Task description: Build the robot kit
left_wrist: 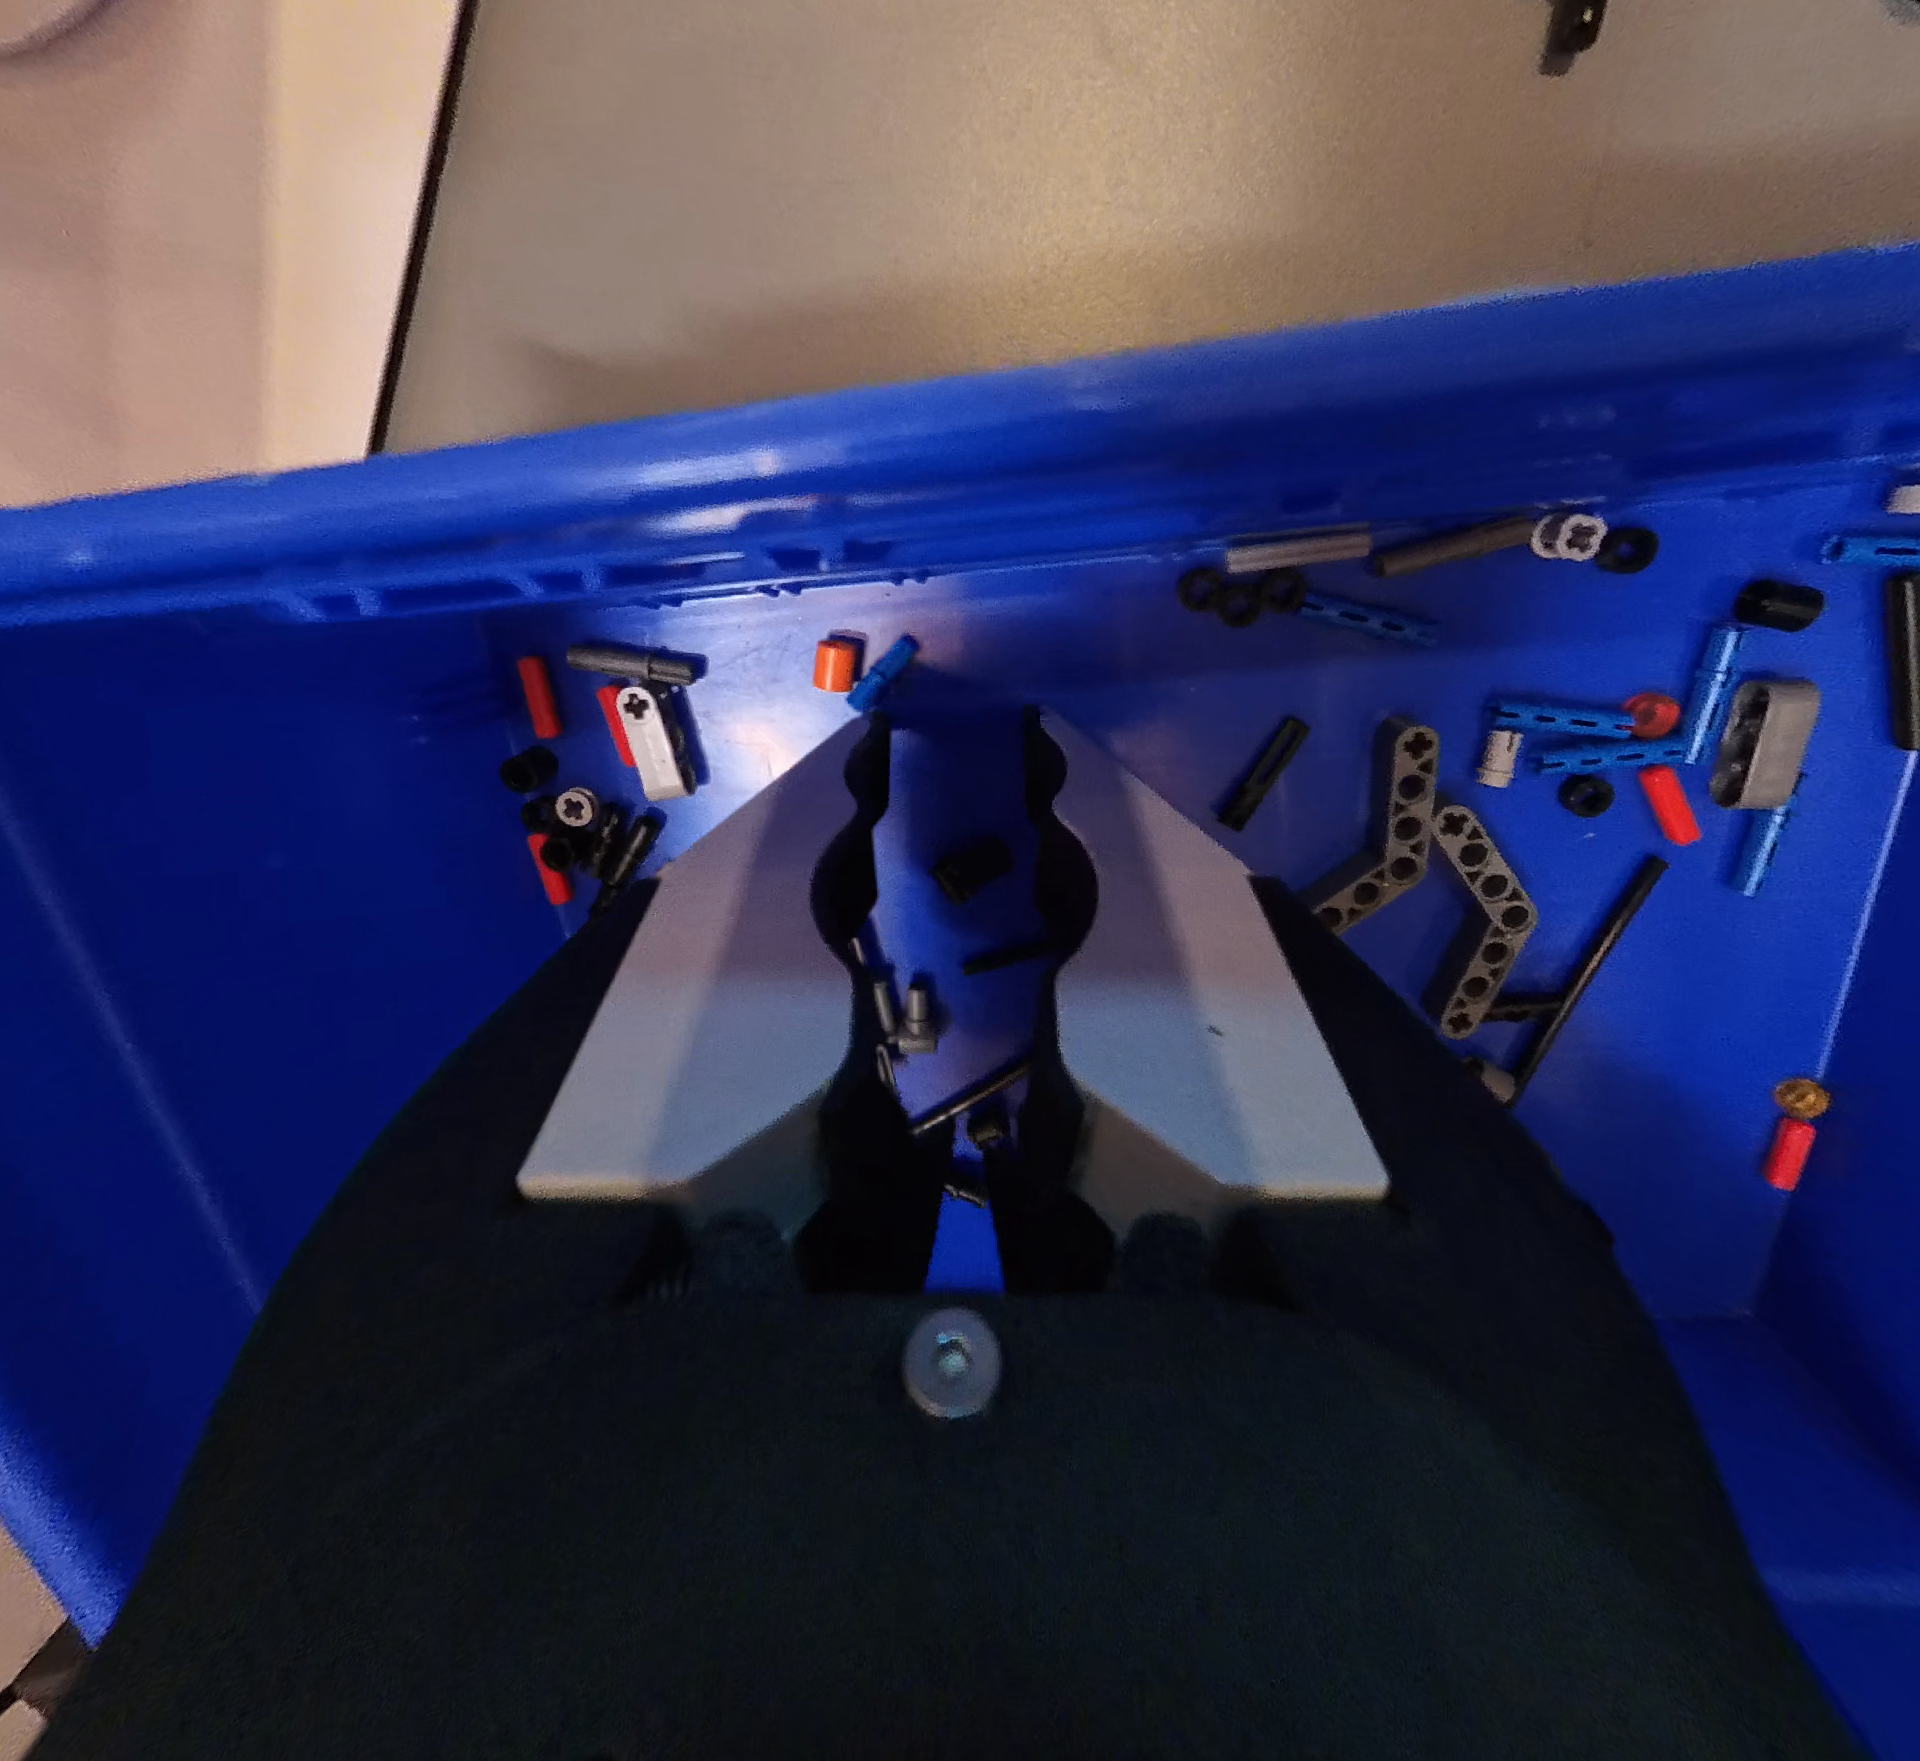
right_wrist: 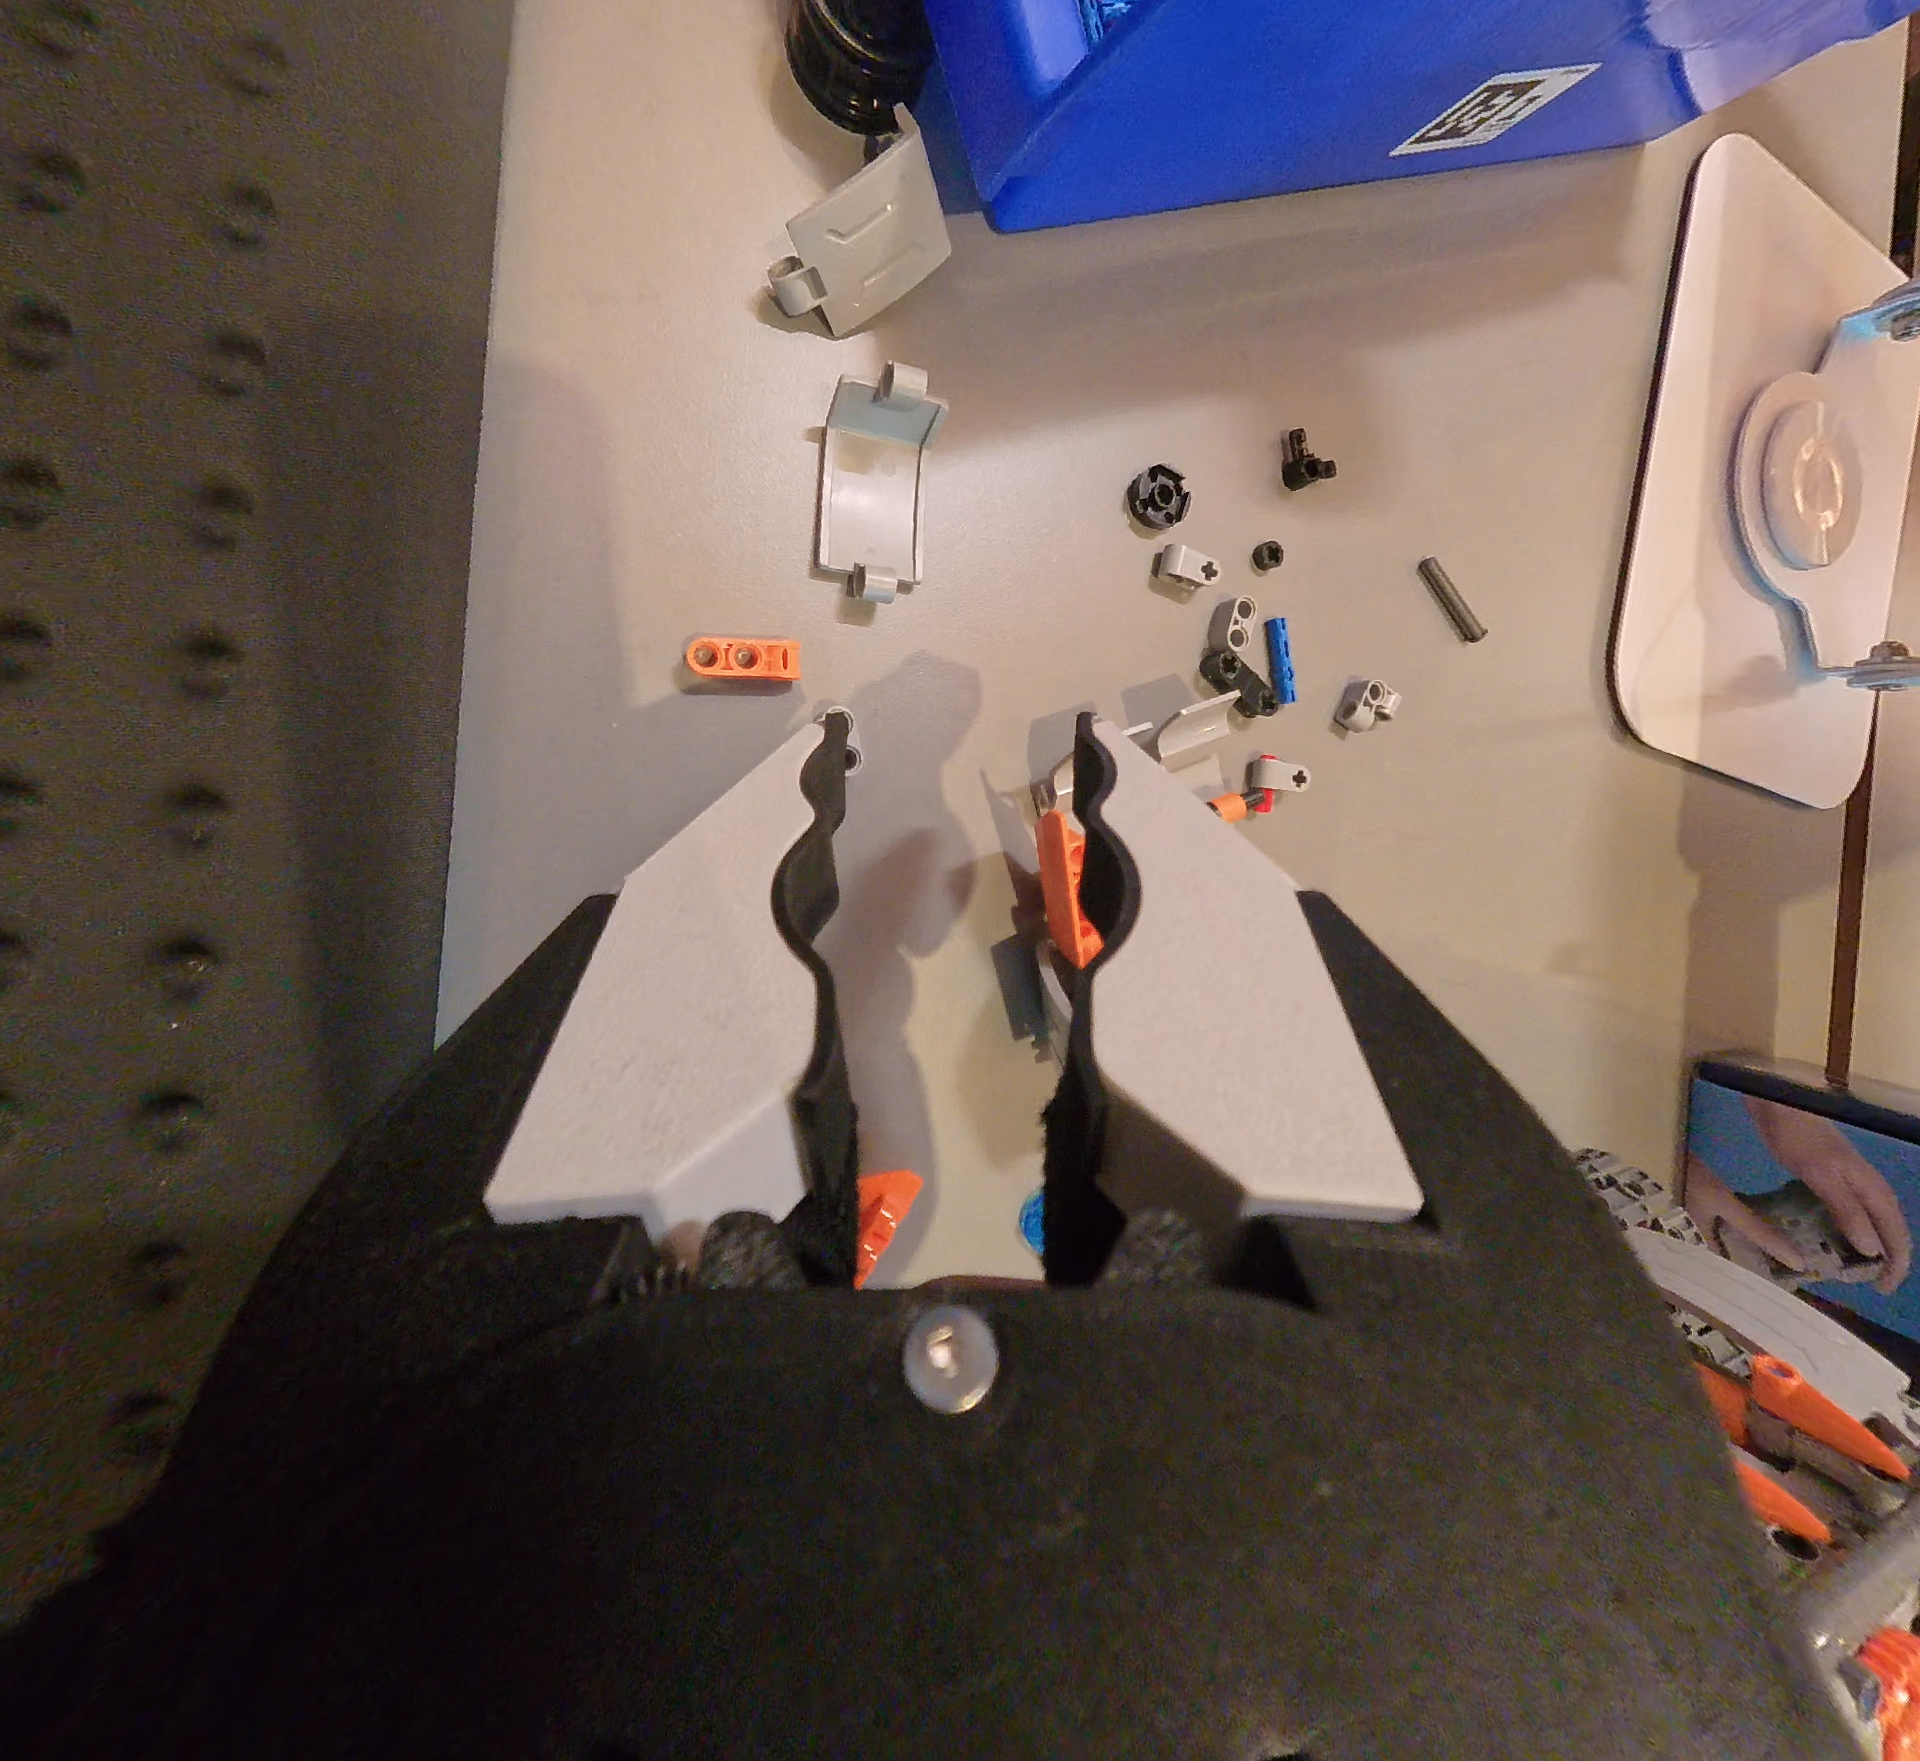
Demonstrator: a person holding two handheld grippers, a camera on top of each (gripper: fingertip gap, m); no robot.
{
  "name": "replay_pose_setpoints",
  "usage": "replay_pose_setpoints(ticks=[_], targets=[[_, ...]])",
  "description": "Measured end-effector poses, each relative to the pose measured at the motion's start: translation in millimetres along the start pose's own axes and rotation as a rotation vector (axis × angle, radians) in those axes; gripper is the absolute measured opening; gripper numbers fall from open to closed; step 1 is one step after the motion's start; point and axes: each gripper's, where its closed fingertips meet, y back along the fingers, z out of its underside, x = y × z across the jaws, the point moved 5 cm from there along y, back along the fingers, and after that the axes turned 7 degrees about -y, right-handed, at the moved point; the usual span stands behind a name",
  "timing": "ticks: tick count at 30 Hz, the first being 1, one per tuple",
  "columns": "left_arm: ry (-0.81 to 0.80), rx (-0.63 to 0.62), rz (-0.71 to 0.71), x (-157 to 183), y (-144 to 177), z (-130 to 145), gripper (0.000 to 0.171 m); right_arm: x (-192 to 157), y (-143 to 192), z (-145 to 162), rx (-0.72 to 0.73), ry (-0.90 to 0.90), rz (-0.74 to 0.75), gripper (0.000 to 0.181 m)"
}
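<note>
1. My left gripper (left_wrist: pixel 956 735) hangs inside the blue bin (left_wrist: pixel 312 558), jaws apart and empty. A small black piece (left_wrist: pixel 971 868) lies on the bin floor between the fingers, at mid-frame; I cannot tell whether they touch it.
2. If I were closing here, I judge it best to go slowly and square: thin black rods (one crosses low in the gap) lie close by and could get caught too.
3. In the left wrist view I count two grey angled beams (left_wrist: pixel 1455 880) right of centre, one orange cylinder (left_wrist: pixel 837 662) above the fingertips, and about five red pins scattered left and right. Several blue pins crowd the right side.
4. My right gripper (right_wrist: pixel 961 724) is over the table (right_wrist: pixel 1039 309), jaws apart, gripping nothing. An orange slanted piece (right_wrist: pixel 1065 885) lies against the right finger's inner edge.
5. In the right wrist view I count two grey curved panels (right_wrist: pixel 873 485) at upper centre, one orange two-hole connector (right_wrist: pixel 743 659) left of the fingertips, one black tyre (right_wrist: pixel 852 18) beside the bin, and one dark rod (right_wrist: pixel 1451 599) to the right.
</note>
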Motion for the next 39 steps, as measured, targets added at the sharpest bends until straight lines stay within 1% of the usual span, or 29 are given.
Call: replay_pose_setpoints(ticks=[3,12,23,39], targets=[[0.010,0.002,-0.030,-4.9,-0.2,-0.6,0.023,-0.1,0.0,0.1,-0.001,0.001,0.001,0.042],[0.036,0.024,-0.019,-8.7,-2.0,-4.2,0.024,-0.5,1.1,-0.6,0.001,0.004,0.003,0.041],[0.018,0.024,0.004,-7.1,-3.7,-9.9,0.015,-0.7,1.4,-0.7,-0.001,0.007,0.005,0.042],[-0.008,0.023,-0.011,-5.3,-2.6,-7.4,0.014,-1.2,0.9,0.1,-0.007,0.010,0.006,0.042]])
